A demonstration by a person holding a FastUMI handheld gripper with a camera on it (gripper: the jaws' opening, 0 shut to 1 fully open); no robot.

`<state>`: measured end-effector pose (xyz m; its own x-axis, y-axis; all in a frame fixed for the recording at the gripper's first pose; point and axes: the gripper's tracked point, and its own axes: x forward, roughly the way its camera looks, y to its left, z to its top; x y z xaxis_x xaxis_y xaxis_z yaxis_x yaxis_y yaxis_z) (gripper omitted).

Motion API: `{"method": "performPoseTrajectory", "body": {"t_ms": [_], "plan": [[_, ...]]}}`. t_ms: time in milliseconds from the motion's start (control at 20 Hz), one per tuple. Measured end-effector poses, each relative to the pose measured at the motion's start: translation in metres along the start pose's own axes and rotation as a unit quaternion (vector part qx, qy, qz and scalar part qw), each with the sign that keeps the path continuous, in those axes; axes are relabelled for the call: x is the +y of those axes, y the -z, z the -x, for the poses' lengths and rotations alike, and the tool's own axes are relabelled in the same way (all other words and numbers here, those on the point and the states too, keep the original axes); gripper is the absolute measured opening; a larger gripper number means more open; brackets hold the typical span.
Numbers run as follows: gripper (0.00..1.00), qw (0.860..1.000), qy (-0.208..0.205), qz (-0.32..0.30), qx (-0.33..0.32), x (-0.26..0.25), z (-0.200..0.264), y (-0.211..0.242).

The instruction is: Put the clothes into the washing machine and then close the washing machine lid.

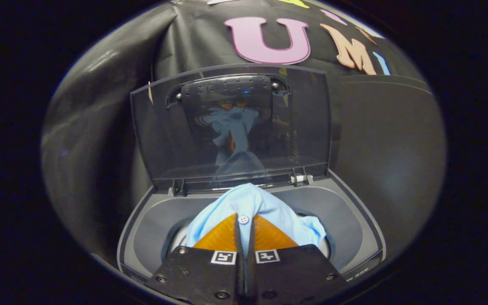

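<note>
One garment: light blue shirt [265,207] bunched over the washing machine [354,220] drum opening.
Gripper [244,226]: fingers clamped on the shirt.
Lid [231,127]: standing upright, open.

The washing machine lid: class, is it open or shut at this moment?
Open. The lid stands upright behind the drum opening, while the gripper, shut on the blue shirt, holds it above that opening.

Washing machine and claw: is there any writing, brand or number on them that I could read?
Washing machine: faint marks on its front rim, too small to read.
Claw, shut on the blue shirt: two square coded patterns, no words.
Open lid: no writing.
</note>
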<state>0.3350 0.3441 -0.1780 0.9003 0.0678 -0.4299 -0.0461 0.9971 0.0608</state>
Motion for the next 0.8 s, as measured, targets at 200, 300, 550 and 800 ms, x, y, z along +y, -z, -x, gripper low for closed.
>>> {"method": "performPoseTrajectory", "body": {"t_ms": [200, 300, 550, 800], "plan": [[0.07, 0.999, -0.017, 0.017, 0.031, 0.005, -0.002, 0.01], [0.08, 0.999, -0.016, 0.028, 0.034, 0.006, -0.002, 0.011], [0.1, 0.996, -0.007, 0.022, 0.083, 0.006, -0.006, 0.03], [0.56, 0.997, -0.014, 0.021, 0.075, 0.009, -0.003, 0.029]]}}
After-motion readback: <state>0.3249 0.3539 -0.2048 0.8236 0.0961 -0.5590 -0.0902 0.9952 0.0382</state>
